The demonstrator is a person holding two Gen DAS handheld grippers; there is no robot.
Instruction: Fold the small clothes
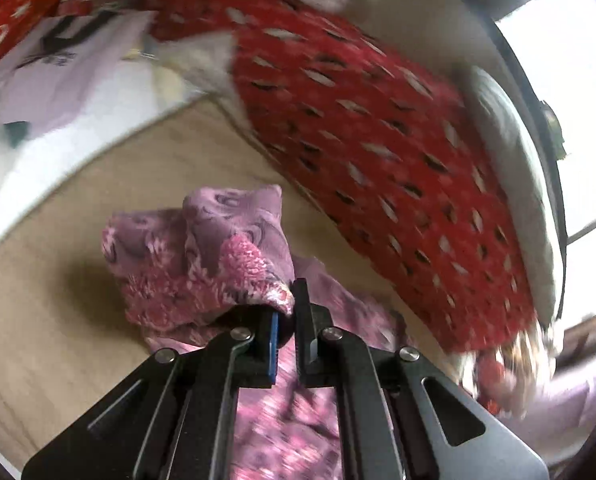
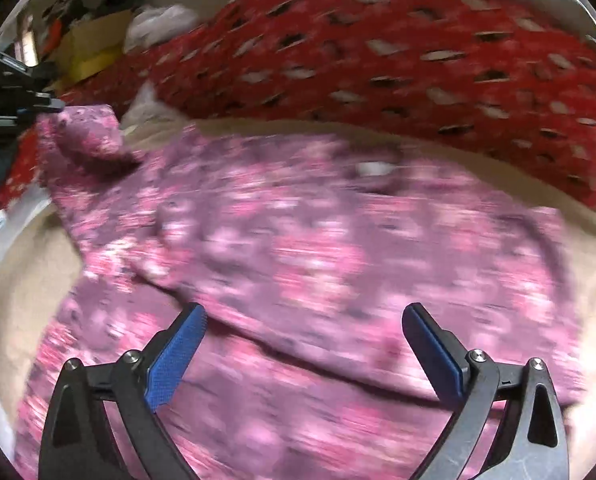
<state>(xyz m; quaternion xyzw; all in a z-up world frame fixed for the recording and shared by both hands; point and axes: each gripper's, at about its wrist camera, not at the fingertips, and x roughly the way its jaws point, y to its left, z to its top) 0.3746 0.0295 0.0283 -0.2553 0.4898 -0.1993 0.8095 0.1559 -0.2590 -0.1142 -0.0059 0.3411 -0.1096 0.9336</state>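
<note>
A small pink and purple floral garment [image 2: 298,248] lies spread on a beige surface [image 2: 21,276]. My left gripper [image 1: 287,312] is shut on a corner of this garment [image 1: 201,256] and holds that corner bunched up above the surface. The left gripper also shows at the far left of the right wrist view [image 2: 43,106], pinching the raised corner. My right gripper [image 2: 304,340] is open and empty, its blue-padded fingers [image 2: 173,360] hovering over the near part of the garment. Both views are motion-blurred.
A red blanket with white and black marks [image 1: 378,140] lies along the far side, also in the right wrist view [image 2: 418,52]. A pale lilac printed cloth [image 1: 57,72] lies at the left. Boxes and clutter [image 2: 89,40] stand far left. A window [image 1: 570,80] is at right.
</note>
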